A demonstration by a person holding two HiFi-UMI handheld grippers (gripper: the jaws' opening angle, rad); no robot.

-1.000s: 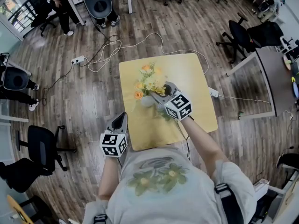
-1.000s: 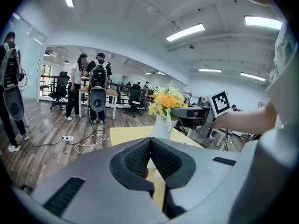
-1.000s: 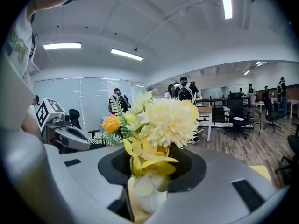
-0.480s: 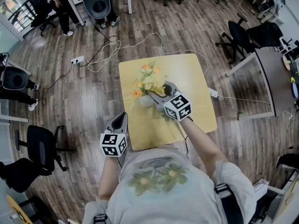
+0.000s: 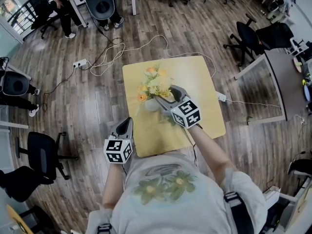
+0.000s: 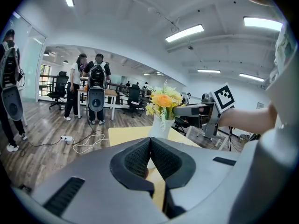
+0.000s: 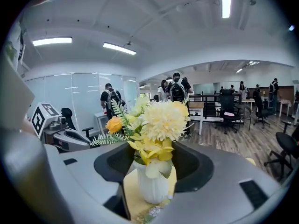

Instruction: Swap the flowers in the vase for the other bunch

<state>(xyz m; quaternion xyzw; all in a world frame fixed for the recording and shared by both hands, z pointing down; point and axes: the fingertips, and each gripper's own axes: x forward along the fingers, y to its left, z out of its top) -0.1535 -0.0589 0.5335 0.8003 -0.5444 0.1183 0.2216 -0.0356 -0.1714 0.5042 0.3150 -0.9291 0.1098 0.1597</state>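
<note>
The vase (image 7: 152, 188) is white and faintly ribbed, with a matt ceramic look. It stands upright on the square, pale wooden worktop (image 5: 195, 79), which has rounded corners. The flowers (image 7: 161, 120) sit in the vase: a big cream pompom bloom, an orange rose-like one to its left, yellow petals below, and fern-like green sprigs, all with the look of fabric.

My right hand-held gripper (image 7: 154, 168) reaches toward the vase from the near side. Its dark, grained jaws have just been opening and now stand wide apart. The vase and its lowest leaves are between them, and the pads are clear of both. Just in front of the vase's foot, under this gripper, some pale green and white bits lie on the worktop; I cannot tell what they are.

My left hand-held gripper (image 6: 150, 147) sits well to the near left of the vase, by the worktop's edge. Its ribbed black pads are pressed together with nothing in them.

Beyond the vase the floor (image 5: 87, 101) is dark wood plank, with a white cable (image 5: 124, 45) looping across it. A black office chair (image 5: 41, 152) stands far left of the vase, and people (image 6: 74, 90) stand well behind it.
</note>
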